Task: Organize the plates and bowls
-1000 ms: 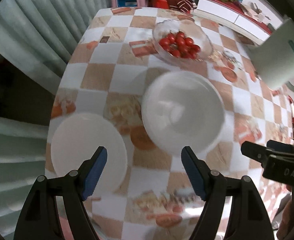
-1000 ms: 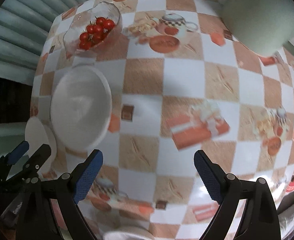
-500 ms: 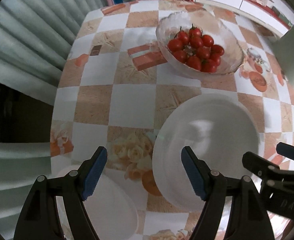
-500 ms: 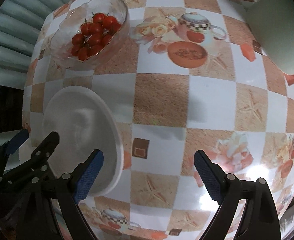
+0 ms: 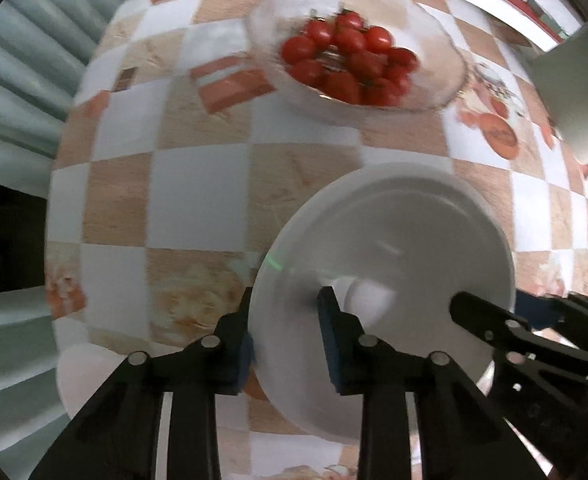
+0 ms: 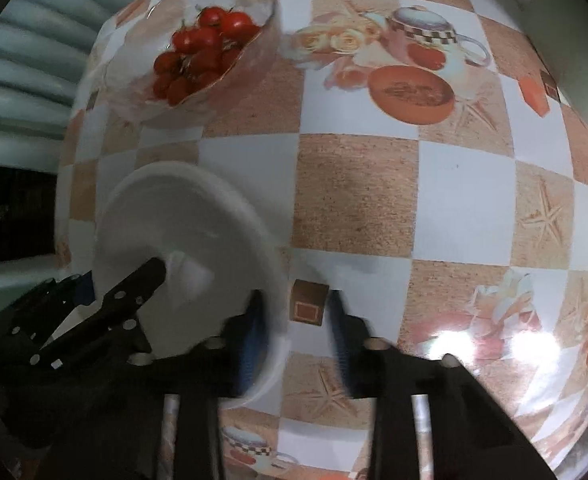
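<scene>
A white bowl (image 5: 394, 240) (image 6: 189, 220) stands on the checked tablecloth (image 5: 197, 188). My left gripper (image 5: 285, 332) points down over the bowl's left rim. One pad is outside the wall and the other inside, and the jaws are closing with a little slack still showing. My right gripper (image 6: 296, 332) straddles the opposite rim, its fingers blurred, with one pad inside the bowl and the other outside. Each gripper shows in the other's view, the right gripper (image 5: 506, 316) and the left gripper (image 6: 109, 284). A white plate (image 5: 81, 376) lies at the lower left.
A glass bowl of cherry tomatoes (image 5: 354, 64) (image 6: 197, 56) sits just beyond the white bowl. A pale container (image 5: 574, 92) (image 6: 574, 40) stands at the far right. The table's edge runs along the left, close to a ribbed wall (image 5: 21, 92).
Both grippers have sunk toward the white bowl. Their jaws went from wide open to narrow, one on each side of its rim. The plate has slid to the left view's lower corner.
</scene>
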The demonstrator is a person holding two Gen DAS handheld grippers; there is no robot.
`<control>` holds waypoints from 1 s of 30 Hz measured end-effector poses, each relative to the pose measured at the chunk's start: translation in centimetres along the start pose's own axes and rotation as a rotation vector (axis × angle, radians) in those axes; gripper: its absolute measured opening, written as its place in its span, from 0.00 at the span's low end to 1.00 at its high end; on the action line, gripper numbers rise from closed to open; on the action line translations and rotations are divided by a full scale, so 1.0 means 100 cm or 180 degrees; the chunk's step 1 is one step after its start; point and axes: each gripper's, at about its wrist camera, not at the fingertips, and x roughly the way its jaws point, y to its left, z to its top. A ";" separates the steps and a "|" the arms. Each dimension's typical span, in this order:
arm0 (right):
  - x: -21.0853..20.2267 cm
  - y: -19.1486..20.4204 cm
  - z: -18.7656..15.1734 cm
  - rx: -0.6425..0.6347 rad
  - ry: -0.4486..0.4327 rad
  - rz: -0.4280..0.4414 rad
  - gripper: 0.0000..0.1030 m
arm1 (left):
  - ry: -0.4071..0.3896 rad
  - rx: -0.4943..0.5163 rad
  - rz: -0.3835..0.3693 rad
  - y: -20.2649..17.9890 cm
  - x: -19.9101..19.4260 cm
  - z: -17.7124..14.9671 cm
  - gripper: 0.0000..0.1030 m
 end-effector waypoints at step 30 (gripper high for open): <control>-0.001 -0.044 -0.199 0.0288 0.0201 -0.0048 0.14 | 0.0093 0.0485 -0.0088 -0.068 -0.007 -0.132 0.26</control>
